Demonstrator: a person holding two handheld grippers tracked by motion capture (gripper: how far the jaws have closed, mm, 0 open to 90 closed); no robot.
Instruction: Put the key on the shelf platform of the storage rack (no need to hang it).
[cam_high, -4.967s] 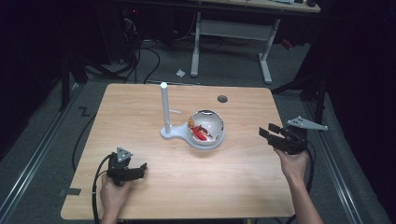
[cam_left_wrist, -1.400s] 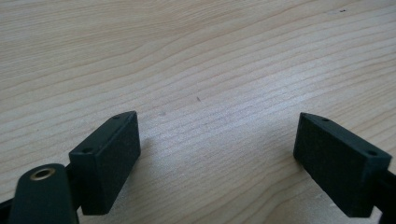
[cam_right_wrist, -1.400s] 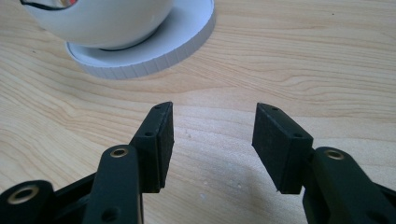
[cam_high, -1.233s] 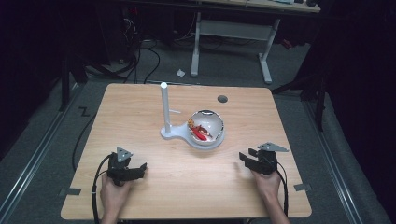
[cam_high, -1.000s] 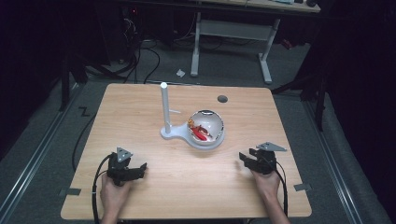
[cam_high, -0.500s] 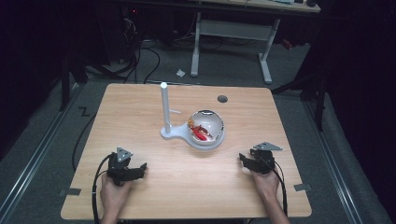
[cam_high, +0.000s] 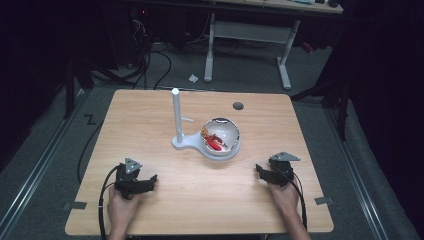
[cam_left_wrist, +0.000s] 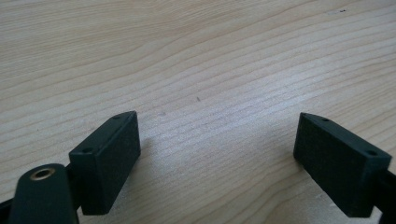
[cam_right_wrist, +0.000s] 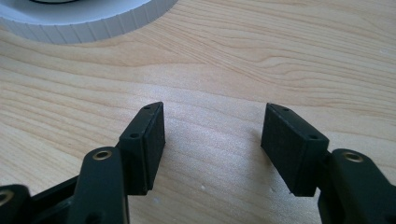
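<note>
A white stand (cam_high: 187, 140) with an upright post (cam_high: 176, 112) and a round base sits mid-table in the high view. On that base rests a clear glass bowl (cam_high: 222, 137) with red and orange pieces inside. My left gripper (cam_high: 145, 181) rests on the wooden table (cam_high: 150, 120) at the front left, open, with bare wood between its pads (cam_left_wrist: 109, 161). My right gripper (cam_high: 262, 172) rests at the front right, open and holding nothing; its view shows the stand's white ribbed rim (cam_right_wrist: 88, 16) just ahead of the pads (cam_right_wrist: 149, 142).
A dark round grommet (cam_high: 238, 105) is set in the table near the far edge. Behind the table stand a white desk frame (cam_high: 247, 37) and cables on the dark floor. Cables trail from both grippers off the front edge.
Five seconds ago the right gripper was held up near the table's right edge; it has since come down toward the front right and settled on the table. The left gripper has stayed put.
</note>
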